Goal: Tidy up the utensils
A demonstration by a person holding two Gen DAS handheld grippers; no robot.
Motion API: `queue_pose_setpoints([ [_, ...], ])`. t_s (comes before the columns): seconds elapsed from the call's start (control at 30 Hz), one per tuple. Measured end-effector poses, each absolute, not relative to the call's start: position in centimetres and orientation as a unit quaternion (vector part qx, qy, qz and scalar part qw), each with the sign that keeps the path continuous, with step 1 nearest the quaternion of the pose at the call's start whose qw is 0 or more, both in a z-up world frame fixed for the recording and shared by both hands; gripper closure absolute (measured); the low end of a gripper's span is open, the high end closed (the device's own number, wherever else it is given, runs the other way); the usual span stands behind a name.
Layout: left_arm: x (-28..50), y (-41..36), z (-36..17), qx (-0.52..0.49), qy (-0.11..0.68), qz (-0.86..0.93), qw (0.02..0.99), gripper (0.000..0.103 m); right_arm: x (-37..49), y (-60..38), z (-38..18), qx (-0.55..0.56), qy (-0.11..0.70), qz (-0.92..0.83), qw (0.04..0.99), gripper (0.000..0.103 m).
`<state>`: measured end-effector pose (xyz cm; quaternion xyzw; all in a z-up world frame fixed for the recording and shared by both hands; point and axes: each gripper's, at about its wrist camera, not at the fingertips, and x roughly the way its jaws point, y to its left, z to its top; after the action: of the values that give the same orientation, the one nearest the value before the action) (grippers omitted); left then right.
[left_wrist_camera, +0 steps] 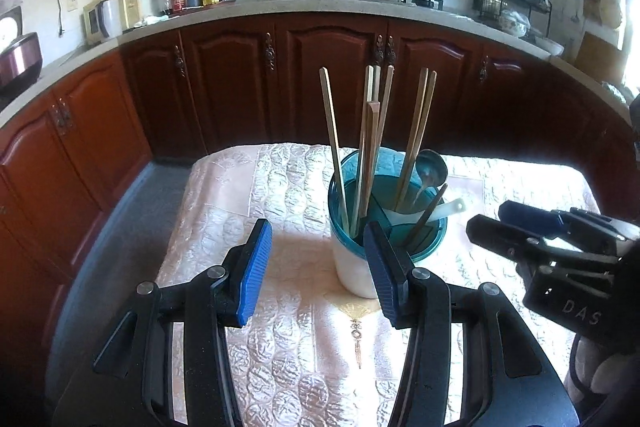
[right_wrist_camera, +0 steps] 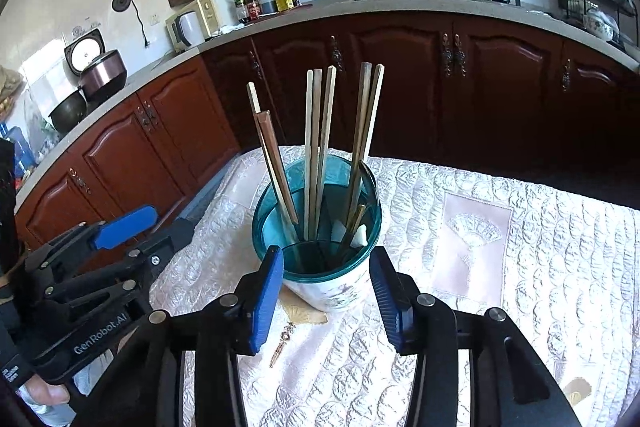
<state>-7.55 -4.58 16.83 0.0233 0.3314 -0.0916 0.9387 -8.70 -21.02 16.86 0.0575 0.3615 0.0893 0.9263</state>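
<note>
Both sets of jaws stand apart and empty. The left gripper [left_wrist_camera: 318, 261] hovers with the utensil holder [left_wrist_camera: 386, 223] just ahead of its right finger; the right gripper [right_wrist_camera: 326, 287] has the holder, bristling with chopsticks [right_wrist_camera: 316, 147], between and just beyond its fingertips, untouched.

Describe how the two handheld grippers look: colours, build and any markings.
Both the left gripper and the right gripper are black linkage frames with silver pivot bolts and ribbed blue finger pads. White lettering reads "GenRobot.AI" on the left; "DAS" shows on the right.
</note>
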Motion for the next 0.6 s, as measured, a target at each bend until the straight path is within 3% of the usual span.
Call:
queue_pose_setpoints([
  [0.23, -8.0, -4.3, 17.0, 0.02, 0.332, -0.085, 0.939, 0.056, -9.1, -21.1, 17.3, 0.051, 0.354, 0.08, 0.931, 0.058],
  [0.37, -8.1, -4.3, 17.2, 0.022, 0.33, -0.081, 0.94, 0.056, -9.5, -21.0, 17.8, 0.046, 0.345, 0.074, 0.934, 0.05],
  [0.6, -8.5, -4.4, 17.8, 0.023, 0.32, -0.076, 0.944, 0.056, -9.7, -20.7, 18.3, 0.041, 0.337, 0.075, 0.937, 0.049],
])
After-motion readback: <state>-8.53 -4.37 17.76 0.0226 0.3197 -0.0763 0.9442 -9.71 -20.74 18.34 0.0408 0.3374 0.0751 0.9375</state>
